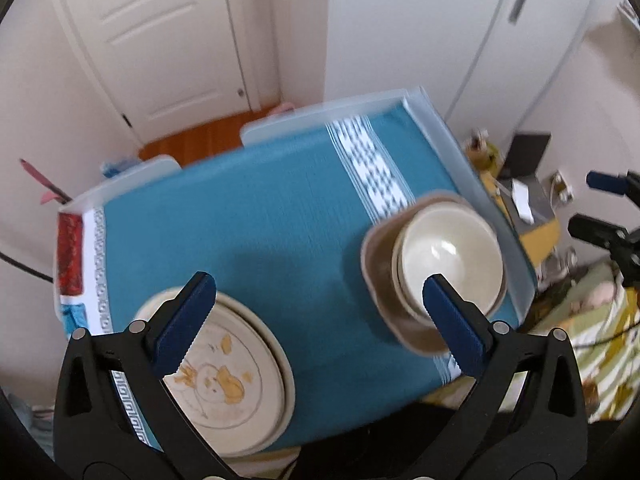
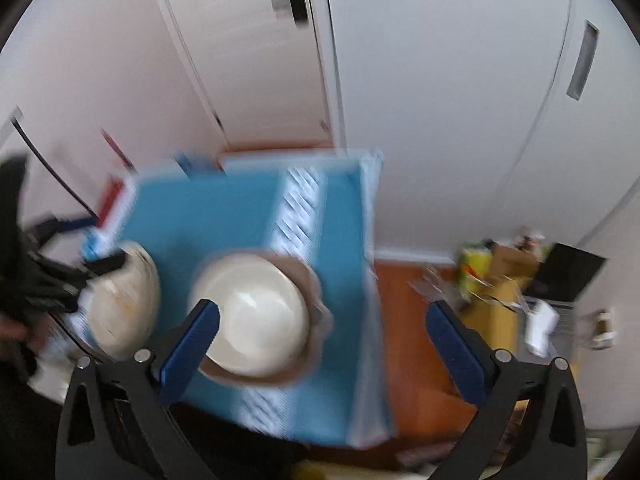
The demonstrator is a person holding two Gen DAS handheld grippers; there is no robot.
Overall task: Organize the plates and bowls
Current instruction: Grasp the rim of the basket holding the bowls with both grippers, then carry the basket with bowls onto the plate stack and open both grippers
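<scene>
A stack of round cream plates (image 1: pixel 236 380), the top one with a yellow drawing, sits at the near left of the blue-clothed table (image 1: pixel 260 232). A cream bowl (image 1: pixel 452 256) rests in a brown squarish dish (image 1: pixel 380 272) at the near right. My left gripper (image 1: pixel 316 320) is open and empty, high above the table between both stacks. My right gripper (image 2: pixel 324 344) is open and empty above the table's right edge; in its blurred view the bowl (image 2: pixel 260 316), the brown dish (image 2: pixel 312 280) and the plates (image 2: pixel 120 312) show. The right gripper (image 1: pixel 608 208) also appears at the left view's right edge.
A white door (image 1: pixel 160 40) and white cabinets (image 1: pixel 520 40) stand behind the table. Wooden floor (image 2: pixel 412 320) lies to the right, with a yellow box (image 1: pixel 536 236), a dark laptop-like item (image 2: pixel 568 272) and clutter. A striped cloth (image 1: pixel 600 340) lies at the right.
</scene>
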